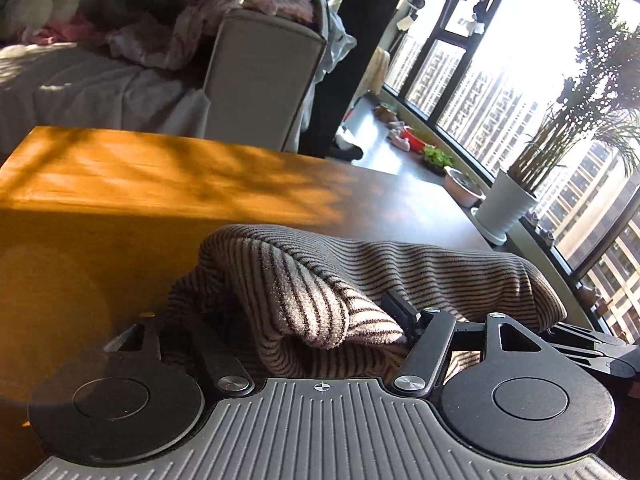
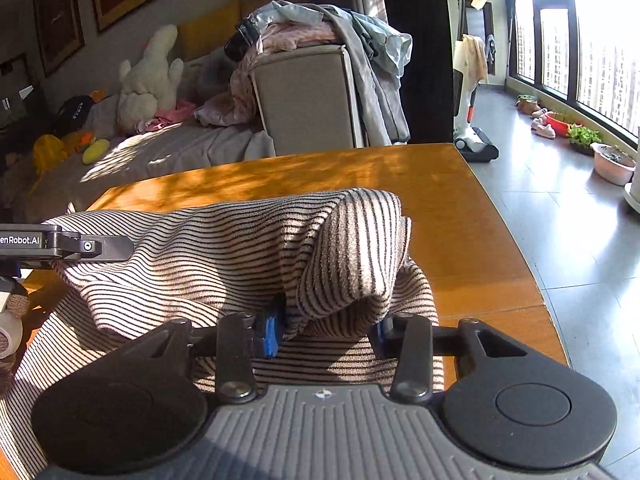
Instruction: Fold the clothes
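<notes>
A beige garment with thin dark stripes (image 1: pixel 440 272) (image 2: pixel 200 248) lies bunched on the orange wooden table (image 1: pixel 100 184) (image 2: pixel 460 220). In the left wrist view, my left gripper (image 1: pixel 304 312) stands open with a loose fold of the garment draped between its fingers. Its left finger is buried under cloth, and its right finger (image 1: pixel 400 312) shows beside the fold. My right gripper (image 2: pixel 324 328) is open too; a hanging roll of the garment sits between its blue pads (image 2: pixel 270 334). The left gripper's finger (image 2: pixel 80 246) shows at the left of the right wrist view, against the cloth.
Behind the table stands a grey sofa arm (image 2: pixel 304 100) piled with clothes (image 2: pixel 320 24), and a white plush toy (image 2: pixel 148 76) sits on the seat. A vacuum (image 2: pixel 472 128) and a potted plant (image 1: pixel 508 208) stand on the floor by the windows. The table's right edge (image 2: pixel 516 248) is close.
</notes>
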A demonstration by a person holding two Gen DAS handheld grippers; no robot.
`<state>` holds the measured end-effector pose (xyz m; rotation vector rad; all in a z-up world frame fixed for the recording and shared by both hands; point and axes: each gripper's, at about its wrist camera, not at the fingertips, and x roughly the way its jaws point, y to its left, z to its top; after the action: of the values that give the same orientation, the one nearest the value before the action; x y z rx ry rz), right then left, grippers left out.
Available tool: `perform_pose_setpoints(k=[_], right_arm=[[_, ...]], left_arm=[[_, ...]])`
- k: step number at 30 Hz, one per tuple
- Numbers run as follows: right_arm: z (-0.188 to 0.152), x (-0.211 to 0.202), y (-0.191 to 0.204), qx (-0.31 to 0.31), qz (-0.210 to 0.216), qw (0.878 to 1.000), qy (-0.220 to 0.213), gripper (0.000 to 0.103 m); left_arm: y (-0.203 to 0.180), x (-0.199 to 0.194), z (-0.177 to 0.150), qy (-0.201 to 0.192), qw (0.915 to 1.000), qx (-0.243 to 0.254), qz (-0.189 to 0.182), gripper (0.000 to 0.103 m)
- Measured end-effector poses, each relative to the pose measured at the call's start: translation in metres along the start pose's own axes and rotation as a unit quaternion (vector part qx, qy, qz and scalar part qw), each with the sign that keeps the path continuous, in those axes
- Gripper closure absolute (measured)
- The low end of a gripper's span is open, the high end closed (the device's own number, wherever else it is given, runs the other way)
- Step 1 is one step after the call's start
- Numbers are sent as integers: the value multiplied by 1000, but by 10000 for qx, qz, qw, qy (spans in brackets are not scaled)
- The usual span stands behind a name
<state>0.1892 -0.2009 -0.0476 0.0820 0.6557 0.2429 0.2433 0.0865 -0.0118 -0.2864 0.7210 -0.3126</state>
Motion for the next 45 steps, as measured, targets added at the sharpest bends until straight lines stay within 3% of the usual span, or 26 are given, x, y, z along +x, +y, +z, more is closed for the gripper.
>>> perform_pose_setpoints(k=[5, 10, 14, 15, 18, 19, 27, 34, 38, 41, 45], right_arm=[[25, 34, -4, 177, 19, 9998, -118, 61], [28, 25, -9, 390, 190, 9978, -492, 39], [33, 15, -17, 763, 378, 9935, -762, 35], [35, 15, -18, 820, 391, 9930, -754, 36], [40, 16, -9, 554, 198, 9957, -719, 76], [41, 12, -8, 541, 218, 9957, -726, 82], [38, -41, 6, 523, 374, 9933, -956, 85], [10, -98, 15, 574, 577, 9900, -1156, 85], [-19, -107, 17, 455, 474, 9941, -866, 85], [-37, -94, 10, 494, 165, 9974, -498, 85], [-46, -75, -1, 581, 116, 9979, -256, 83]], left_arm=[[9, 19, 16, -96, 9998, 5, 161, 34], [16, 14, 19, -103, 9999, -72, 107, 40], [12, 10, 17, -161, 9997, 15, 182, 48], [10, 9, 17, -172, 9996, 46, 211, 49], [4, 1, 16, -240, 9992, 121, 305, 56], [3, -4, 16, -248, 9992, 101, 296, 57], [-11, -56, 7, -363, 9987, 284, 212, 59], [-27, -95, -29, -250, 9985, 467, 159, 58], [-32, -104, -56, -43, 9981, 567, 217, 57], [-30, -97, -70, 154, 9980, 519, 329, 55], [-21, -94, -74, 187, 9981, 432, 406, 50]])
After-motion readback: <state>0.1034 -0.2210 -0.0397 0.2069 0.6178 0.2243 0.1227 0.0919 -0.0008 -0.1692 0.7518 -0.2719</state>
